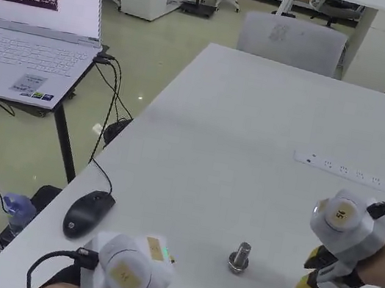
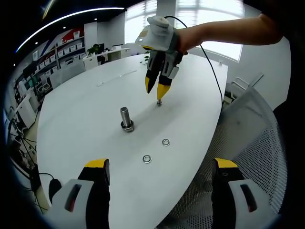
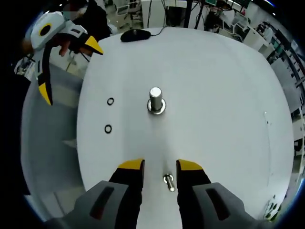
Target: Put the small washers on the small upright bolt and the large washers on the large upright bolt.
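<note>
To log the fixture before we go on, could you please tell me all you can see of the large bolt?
The large bolt looks like silvery metal and stands upright on the white table. Its shaft looks threaded, with a flat top and a wider collar at its foot; whether that collar is its head or a washer is unclear. Nothing but the table touches it. Two washers lie loose nearby.

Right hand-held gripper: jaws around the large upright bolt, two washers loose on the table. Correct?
No: the right gripper view shows the right hand-held gripper straddling the small bolt, not the large bolt. Two washers do lie loose on the table.
</note>
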